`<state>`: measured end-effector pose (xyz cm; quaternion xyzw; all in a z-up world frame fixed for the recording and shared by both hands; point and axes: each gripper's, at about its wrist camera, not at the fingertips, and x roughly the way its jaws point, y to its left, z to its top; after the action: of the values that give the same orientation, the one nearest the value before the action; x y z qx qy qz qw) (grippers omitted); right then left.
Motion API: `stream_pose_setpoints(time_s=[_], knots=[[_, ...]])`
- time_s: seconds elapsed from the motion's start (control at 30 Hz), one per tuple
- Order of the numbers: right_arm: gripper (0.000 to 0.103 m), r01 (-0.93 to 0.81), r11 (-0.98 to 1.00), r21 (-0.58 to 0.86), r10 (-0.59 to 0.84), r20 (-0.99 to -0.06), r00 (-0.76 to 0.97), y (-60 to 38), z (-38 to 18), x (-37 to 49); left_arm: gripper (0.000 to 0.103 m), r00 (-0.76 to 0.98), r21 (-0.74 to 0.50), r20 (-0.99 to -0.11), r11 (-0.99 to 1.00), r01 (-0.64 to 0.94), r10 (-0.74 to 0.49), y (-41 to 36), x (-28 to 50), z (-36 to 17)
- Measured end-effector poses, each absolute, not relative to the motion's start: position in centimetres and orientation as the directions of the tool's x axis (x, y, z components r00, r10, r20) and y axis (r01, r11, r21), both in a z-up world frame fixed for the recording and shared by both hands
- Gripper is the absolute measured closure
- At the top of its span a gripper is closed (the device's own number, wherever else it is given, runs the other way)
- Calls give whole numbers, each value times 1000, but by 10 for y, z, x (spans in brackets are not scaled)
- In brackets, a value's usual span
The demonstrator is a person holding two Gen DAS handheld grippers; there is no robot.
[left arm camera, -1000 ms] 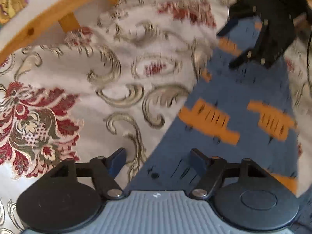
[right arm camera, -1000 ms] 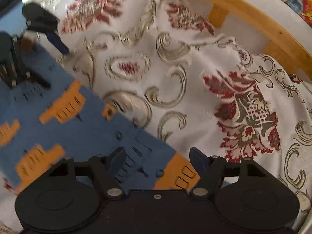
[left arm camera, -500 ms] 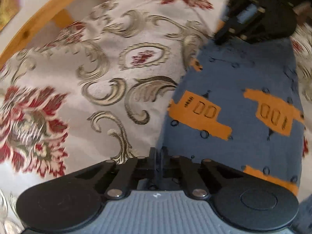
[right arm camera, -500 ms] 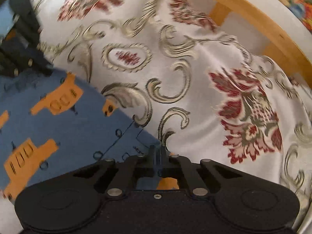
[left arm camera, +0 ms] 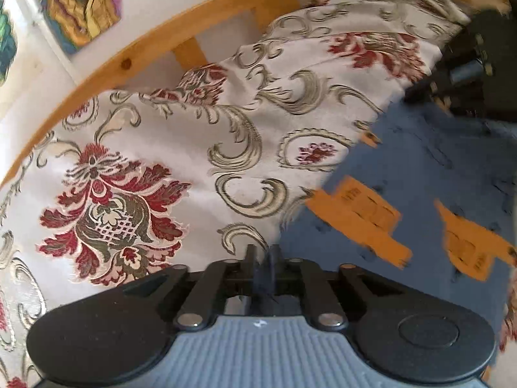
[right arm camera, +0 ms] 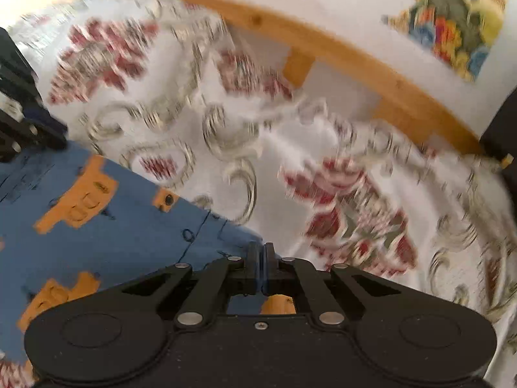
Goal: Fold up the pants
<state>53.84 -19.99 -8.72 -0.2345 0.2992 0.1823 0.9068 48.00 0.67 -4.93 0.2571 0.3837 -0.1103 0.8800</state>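
Blue pants [left arm camera: 429,174] with orange vehicle prints are lying on a white bedspread [left arm camera: 181,148] that is carrying red flowers and grey-green scrolls. In the left wrist view the pants are spreading ahead and to the right of the left gripper [left arm camera: 262,258]. Its two fingers are pressed together, and blue cloth is sitting between them, so this gripper is pinching the near left corner of the pants. In the right wrist view the pants [right arm camera: 106,226] are spreading ahead and to the left of the right gripper [right arm camera: 261,258]. Its fingers are also pressed together, with a thin blue edge between them, so it is pinching the near right corner of the pants. Each gripper is appearing dark and blurred at the far side of the other's view, touching or just above the far edge of the blue cloth. Beyond both grippers a wooden bed rail [right arm camera: 339,51] is running along a white wall, where colourful pictures [left arm camera: 87,3] are hanging.
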Motion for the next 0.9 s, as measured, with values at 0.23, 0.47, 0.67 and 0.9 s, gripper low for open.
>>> stream_pose_setpoints(time_s=[0.23, 0.47, 0.67, 0.9], knots=[[38, -508, 839, -194, 328, -564, 758, -207, -77, 517, 30, 670, 221, -736, 902, 370, -94, 69, 466, -34], [8, -693, 703, -160, 537, -519, 665, -155, -55, 498, 10, 647, 248, -756, 871, 425, -101, 135, 432, -6], [7, -817, 505, -280, 575, -596, 560, -83, -61, 483, 10, 615, 254, -782, 853, 456, -96, 154, 429, 2], [16, -839, 484, -250, 552, -656, 514, -62, -73, 498, 19, 504, 174, -850, 822, 542, -152, 149, 438, -14]])
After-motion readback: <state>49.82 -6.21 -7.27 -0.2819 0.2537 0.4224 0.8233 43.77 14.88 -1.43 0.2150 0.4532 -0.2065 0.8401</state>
